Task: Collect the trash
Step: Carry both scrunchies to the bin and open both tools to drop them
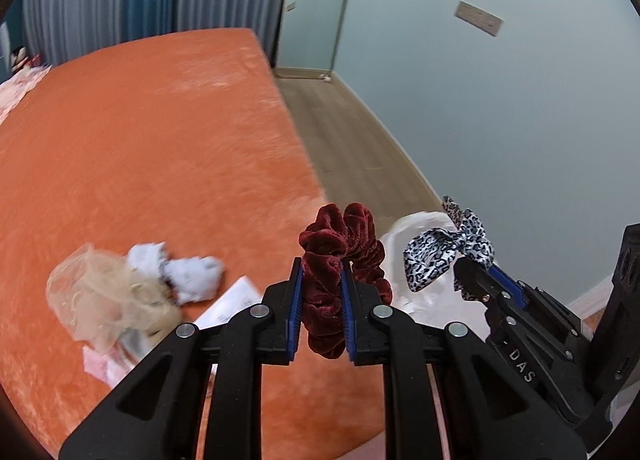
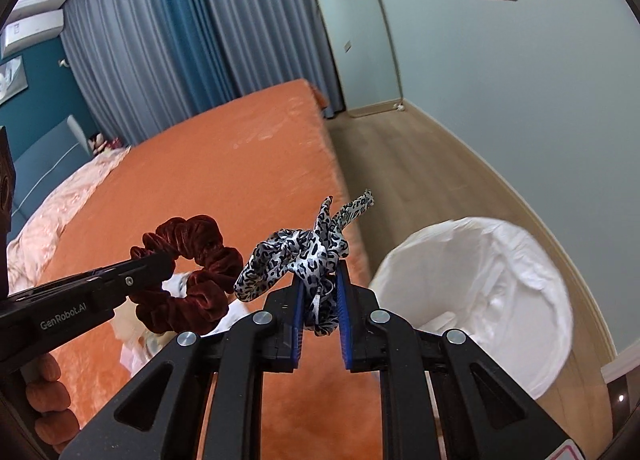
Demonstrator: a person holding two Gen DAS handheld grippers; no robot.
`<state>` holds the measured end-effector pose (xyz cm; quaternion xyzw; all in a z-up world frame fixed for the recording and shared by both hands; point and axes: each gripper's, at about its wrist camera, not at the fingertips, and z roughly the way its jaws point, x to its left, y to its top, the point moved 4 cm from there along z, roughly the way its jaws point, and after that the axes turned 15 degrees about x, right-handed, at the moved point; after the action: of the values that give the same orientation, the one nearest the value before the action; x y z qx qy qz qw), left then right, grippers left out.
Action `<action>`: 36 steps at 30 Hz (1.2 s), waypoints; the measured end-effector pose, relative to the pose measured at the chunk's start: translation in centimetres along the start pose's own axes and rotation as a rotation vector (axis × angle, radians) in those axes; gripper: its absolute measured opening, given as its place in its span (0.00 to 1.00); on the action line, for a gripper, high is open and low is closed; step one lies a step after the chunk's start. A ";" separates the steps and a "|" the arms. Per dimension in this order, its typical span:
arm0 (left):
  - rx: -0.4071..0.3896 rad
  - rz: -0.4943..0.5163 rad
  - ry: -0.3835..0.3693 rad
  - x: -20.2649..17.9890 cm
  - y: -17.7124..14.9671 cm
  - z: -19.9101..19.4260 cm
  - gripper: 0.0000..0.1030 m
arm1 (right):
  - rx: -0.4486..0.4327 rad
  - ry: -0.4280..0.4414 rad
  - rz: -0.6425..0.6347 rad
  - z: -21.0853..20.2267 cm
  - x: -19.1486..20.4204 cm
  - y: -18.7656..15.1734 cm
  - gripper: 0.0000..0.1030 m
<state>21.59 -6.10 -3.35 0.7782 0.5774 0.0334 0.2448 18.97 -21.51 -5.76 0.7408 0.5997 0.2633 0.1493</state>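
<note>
My left gripper [image 1: 320, 268] is shut on a dark red velvet scrunchie [image 1: 340, 256] and holds it above the orange bed [image 1: 160, 148] near its right edge. My right gripper [image 2: 320, 272] is shut on a leopard-print satin scrunchie [image 2: 296, 252] and holds it to the right of the left one, near the bin. The red scrunchie also shows in the right wrist view [image 2: 192, 272], and the leopard scrunchie in the left wrist view [image 1: 444, 252]. A bin lined with a white bag [image 2: 488, 300] stands on the floor beside the bed.
On the bed lie a clump of blond hair in clear plastic [image 1: 108, 296], crumpled white tissue [image 1: 180, 268] and white paper [image 1: 232, 300]. A pink quilt [image 2: 60, 204] covers the bed's far left. Wooden floor [image 2: 420, 180] runs between the bed and the wall.
</note>
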 end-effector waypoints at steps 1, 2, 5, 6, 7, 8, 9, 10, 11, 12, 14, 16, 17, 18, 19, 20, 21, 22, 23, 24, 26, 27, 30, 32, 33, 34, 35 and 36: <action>-0.004 0.020 -0.007 -1.2 0.3 0.0 0.16 | -0.006 -0.005 0.007 -0.3 -0.6 0.1 0.13; -0.006 0.040 -0.012 -2.3 0.6 0.1 0.16 | -0.014 -0.013 0.016 -0.9 -1.6 0.3 0.14; -0.005 0.084 -0.036 -5.5 1.3 0.6 0.16 | -0.034 -0.034 0.038 -1.9 -3.9 0.7 0.14; -0.005 0.092 -0.042 -6.1 1.5 0.8 0.17 | -0.038 -0.040 0.044 -2.2 -4.6 0.7 0.14; -0.004 0.101 -0.048 -7.1 1.6 1.0 0.17 | -0.042 -0.046 0.050 -2.5 -5.3 0.8 0.15; -0.002 0.110 -0.056 -7.9 1.8 1.2 0.17 | -0.046 -0.053 0.055 -2.7 -6.0 0.9 0.15; 0.000 0.115 -0.061 -8.5 2.0 1.4 0.17 | -0.049 -0.061 0.059 -2.9 -6.6 1.0 0.15; 0.003 0.122 -0.065 -9.2 2.1 1.7 0.17 | -0.051 -0.070 0.064 -3.0 -7.1 1.0 0.16; 0.007 0.130 -0.067 -9.9 2.2 1.9 0.17 | -0.052 -0.075 0.070 -3.2 -7.6 1.1 0.16; 0.009 0.137 -0.069 -10.4 2.2 2.2 0.17 | -0.054 -0.079 0.076 -3.2 -8.1 1.0 0.17; 0.016 0.152 -0.070 -11.5 2.3 2.7 0.17 | -0.061 -0.086 0.090 -3.5 -9.0 1.0 0.18; 0.024 0.161 -0.072 -12.5 2.4 3.2 0.19 | -0.072 -0.092 0.100 -3.8 -9.6 1.0 0.19; 0.027 0.162 -0.074 -12.8 2.5 3.4 0.19 | -0.071 -0.094 0.102 -3.8 -9.9 1.1 0.21; 0.032 0.158 -0.071 -13.1 2.5 3.6 0.25 | -0.070 -0.096 0.102 -3.8 -9.9 1.1 0.25; 0.034 0.152 -0.067 -13.3 2.6 3.8 0.37 | -0.069 -0.106 0.105 -3.9 -10.1 1.0 0.35; 0.031 0.146 -0.062 -13.3 2.7 3.9 0.41 | -0.075 -0.116 0.110 -4.0 -10.2 1.1 0.44; 0.024 0.144 -0.058 -13.1 2.8 3.9 0.44 | -0.081 -0.123 0.113 -4.1 -10.4 1.1 0.47; 0.018 0.145 -0.049 -13.3 2.9 3.9 0.45 | -0.087 -0.130 0.116 -4.3 -10.5 1.1 0.51; 0.017 0.147 -0.045 -13.3 2.9 4.0 0.45 | -0.088 -0.132 0.118 -4.4 -10.6 1.1 0.53; 0.020 0.150 -0.038 -13.4 2.9 4.0 0.46 | -0.089 -0.131 0.120 -4.5 -10.7 1.2 0.53; 0.021 0.147 -0.036 -13.5 2.8 4.0 0.46 | -0.092 -0.131 0.127 -4.7 -10.8 1.1 0.54; 0.020 0.148 -0.035 -13.6 2.8 3.9 0.46 | -0.093 -0.131 0.130 -4.8 -10.9 1.0 0.56; 0.014 0.149 -0.029 -13.5 2.7 3.6 0.47 | -0.095 -0.123 0.135 -5.0 -10.7 0.7 0.58; 0.008 0.143 -0.027 -13.2 2.6 3.3 0.47 | -0.095 -0.120 0.129 -5.2 -10.4 0.5 0.59; 0.006 0.139 -0.027 -13.0 2.5 3.1 0.47 | -0.096 -0.122 0.123 -5.2 -10.6 0.4 0.60; 0.004 0.134 -0.026 -12.8 2.5 3.0 0.48 | -0.097 -0.128 0.118 -5.3 -10.3 0.3 0.60; 0.002 0.130 -0.025 -12.7 2.5 2.8 0.48 | -0.096 -0.128 0.115 -5.3 -10.1 0.5 0.60; -0.001 0.126 -0.024 -12.5 2.4 2.6 0.48 | -0.096 -0.124 0.113 -5.4 -9.8 0.5 0.60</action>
<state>20.47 -18.91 -1.71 0.8133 0.5242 0.0396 0.2493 14.90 -31.62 -3.20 0.7804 0.5332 0.2534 0.2064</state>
